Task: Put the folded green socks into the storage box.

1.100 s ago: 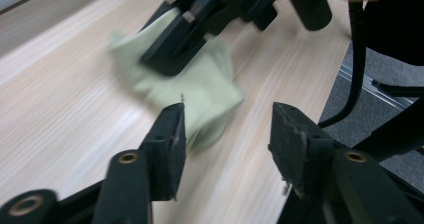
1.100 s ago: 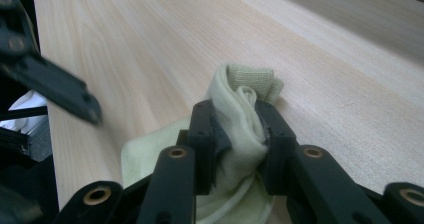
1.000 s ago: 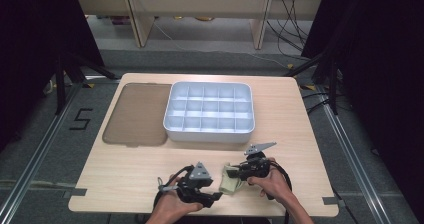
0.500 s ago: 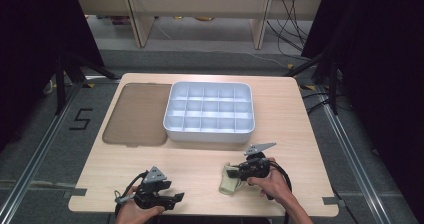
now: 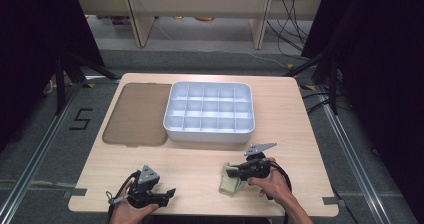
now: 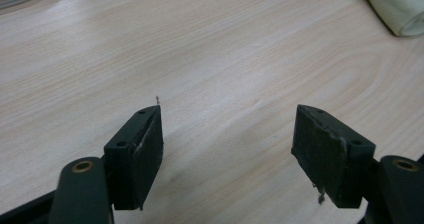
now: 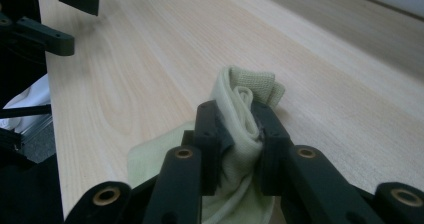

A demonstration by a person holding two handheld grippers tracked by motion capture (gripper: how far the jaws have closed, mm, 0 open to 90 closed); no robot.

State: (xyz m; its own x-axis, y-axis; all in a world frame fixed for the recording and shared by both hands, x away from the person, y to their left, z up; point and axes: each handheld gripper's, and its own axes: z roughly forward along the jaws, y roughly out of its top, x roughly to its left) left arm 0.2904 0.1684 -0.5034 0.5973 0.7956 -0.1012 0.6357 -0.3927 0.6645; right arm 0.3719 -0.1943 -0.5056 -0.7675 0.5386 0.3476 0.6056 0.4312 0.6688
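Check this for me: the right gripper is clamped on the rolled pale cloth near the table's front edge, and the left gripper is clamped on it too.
Half wrong. The right gripper does clamp the cloth, but the left gripper view shows the left gripper open over bare table.

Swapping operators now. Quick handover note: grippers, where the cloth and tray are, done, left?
Left gripper: open, nothing between its jaws, which have just been opening; it sits over bare table at the near left.
Right gripper: shut on the rolled-up pale yellow cloth, which rests on the table at the near right.
Tray: white, with dividers, at the middle of the table, every compartment I can see empty. Brown lid lies flat on its left.
Done: cloth rolled and gripped.
Left, probably: put the cloth into a tray compartment.
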